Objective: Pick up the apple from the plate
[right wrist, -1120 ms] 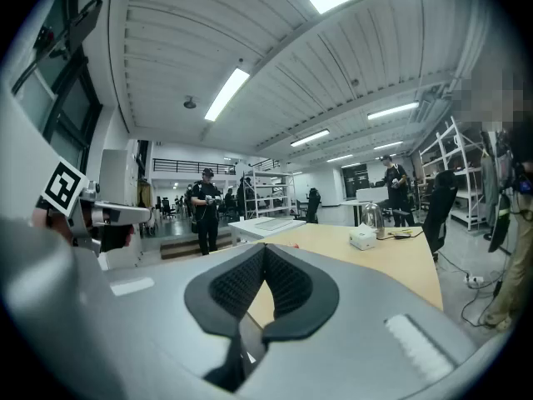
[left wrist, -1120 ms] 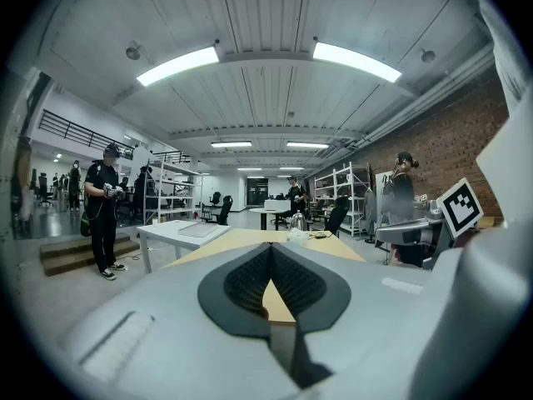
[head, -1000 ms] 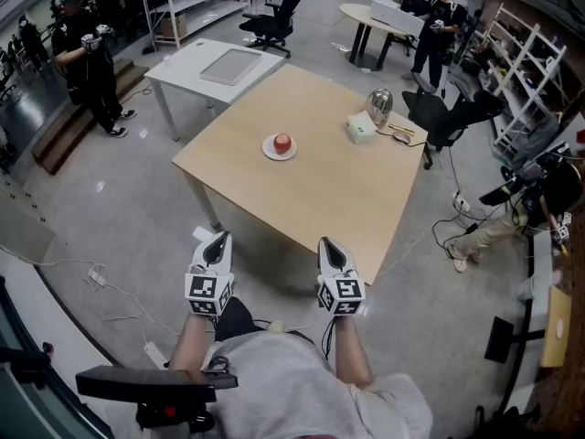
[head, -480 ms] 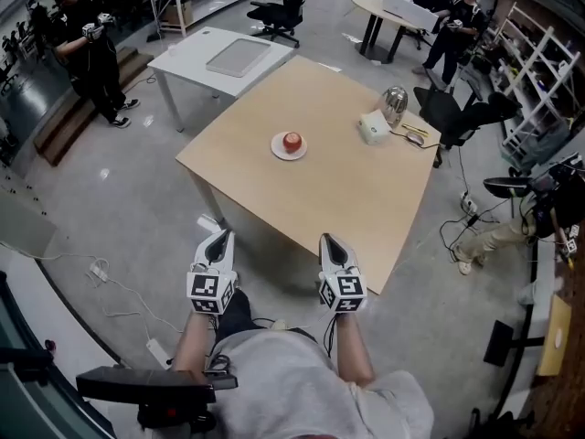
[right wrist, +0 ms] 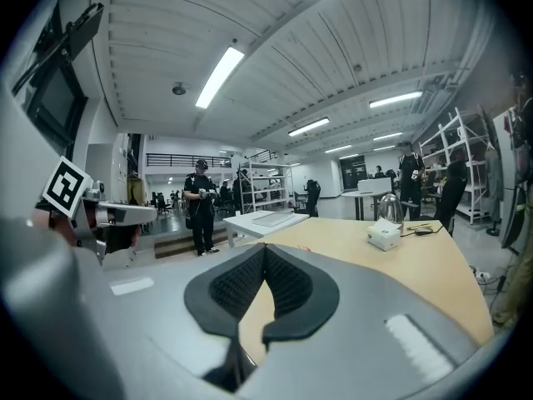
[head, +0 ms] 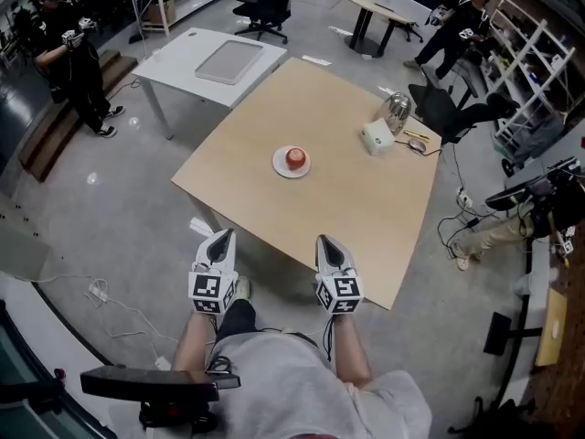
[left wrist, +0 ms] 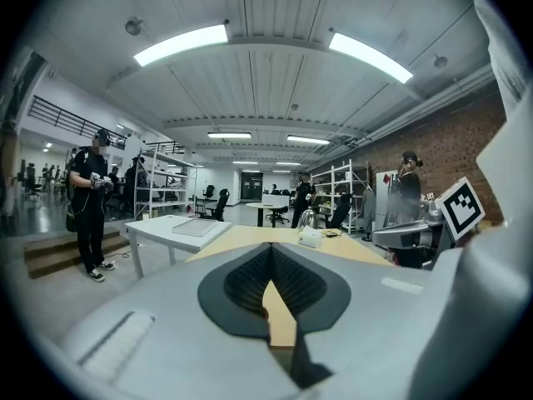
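Observation:
A red apple (head: 295,158) sits on a small white plate (head: 282,166) near the middle of the wooden table (head: 347,208). My left gripper (head: 218,238) and right gripper (head: 326,242) hang side by side over the floor, just short of the table's near edge and well away from the apple. Both point toward the table. In each gripper view the dark pads meet at their tips with nothing between them, for the left gripper (left wrist: 271,250) and the right gripper (right wrist: 265,248) alike. From both gripper views I cannot pick out the apple.
A white box (head: 377,137) and a shiny jar (head: 396,110) stand at the table's far right. A white table with a grey tray (head: 227,61) is beyond on the left. Office chairs, shelves, floor cables and several standing people surround the area.
The table and apple have come closer and lower in the head view. Both grippers have travelled forward toward the table's near edge, still side by side and shut.

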The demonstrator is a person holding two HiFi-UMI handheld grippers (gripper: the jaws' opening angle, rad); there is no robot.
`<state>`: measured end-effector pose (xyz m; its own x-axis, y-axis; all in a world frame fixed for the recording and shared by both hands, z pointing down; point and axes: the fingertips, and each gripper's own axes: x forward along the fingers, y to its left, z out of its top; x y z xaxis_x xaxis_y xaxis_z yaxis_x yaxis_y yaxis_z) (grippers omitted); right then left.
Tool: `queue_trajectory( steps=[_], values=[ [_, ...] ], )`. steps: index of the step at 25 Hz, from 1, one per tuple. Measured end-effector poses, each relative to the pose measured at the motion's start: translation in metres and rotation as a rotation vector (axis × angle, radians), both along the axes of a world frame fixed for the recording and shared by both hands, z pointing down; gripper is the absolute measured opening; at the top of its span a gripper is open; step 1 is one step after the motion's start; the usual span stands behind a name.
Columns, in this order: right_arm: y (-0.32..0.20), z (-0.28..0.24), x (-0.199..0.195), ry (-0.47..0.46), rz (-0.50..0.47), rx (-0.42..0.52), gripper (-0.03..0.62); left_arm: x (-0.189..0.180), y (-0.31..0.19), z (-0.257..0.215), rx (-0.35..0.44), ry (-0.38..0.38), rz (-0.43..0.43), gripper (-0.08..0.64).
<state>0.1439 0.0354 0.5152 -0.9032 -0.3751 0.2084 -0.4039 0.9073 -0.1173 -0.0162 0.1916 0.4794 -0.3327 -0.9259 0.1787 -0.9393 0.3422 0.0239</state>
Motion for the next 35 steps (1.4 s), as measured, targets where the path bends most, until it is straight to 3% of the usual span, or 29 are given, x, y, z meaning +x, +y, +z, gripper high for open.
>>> queue_trajectory(
  steps=[16,26,35],
  values=[
    [-0.006,-0.009,-0.095,-0.002,0.188,0.005,0.006,-0.116,-0.038,0.0,0.003,0.007,0.209,0.02],
    [-0.01,0.001,-0.109,0.025,0.287,0.006,0.006,-0.145,-0.061,0.013,0.013,0.025,0.302,0.02],
    [-0.028,0.012,-0.131,0.044,0.279,0.0,0.006,-0.164,-0.077,0.024,-0.001,0.042,0.302,0.02]
  ],
)
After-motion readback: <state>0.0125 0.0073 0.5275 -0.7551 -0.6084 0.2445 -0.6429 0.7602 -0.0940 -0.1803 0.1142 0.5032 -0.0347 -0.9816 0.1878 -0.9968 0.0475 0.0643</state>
